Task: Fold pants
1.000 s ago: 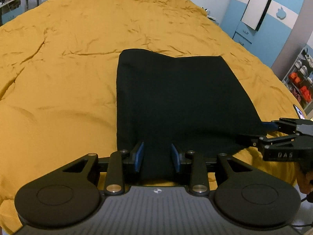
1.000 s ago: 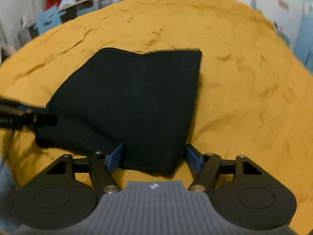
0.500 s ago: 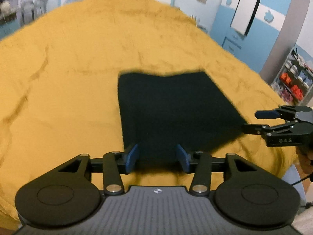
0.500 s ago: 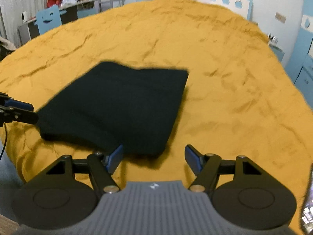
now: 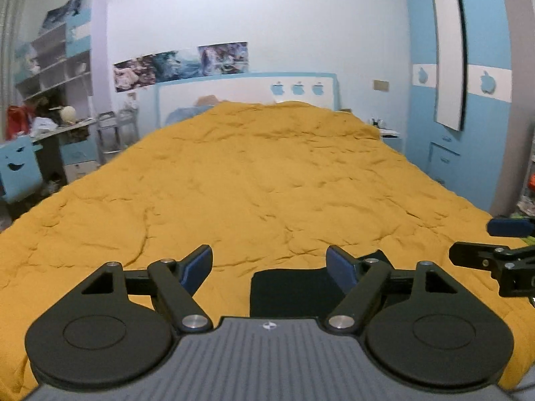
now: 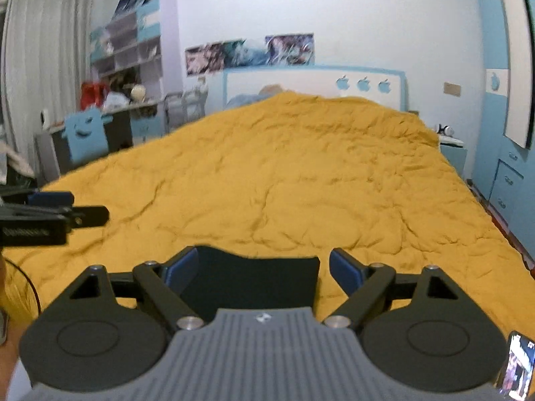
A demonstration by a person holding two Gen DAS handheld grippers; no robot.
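The left gripper (image 5: 269, 265) is held level and points straight up the bed toward the headboard (image 5: 247, 95), its blue-padded fingers (image 5: 197, 265) spread wide apart with nothing between them. The right gripper (image 6: 264, 269) is posed the same way, level and facing the headboard, its fingers equally wide and empty. In each wrist view the other gripper pokes in from the side, seen edge-on, so its opening cannot be judged from there. The folded black pants (image 6: 254, 282) lie flat on the yellow bedspread (image 6: 301, 180) near the foot of the bed, just ahead of and below both grippers, touching neither. Only their far edge shows: in the right view they sit between the fingers, in the left view they lie toward the right finger, and the near part is hidden behind each gripper's body. A phone screen (image 6: 515, 367) is cut off at the lower right corner, its picture too blurred to read
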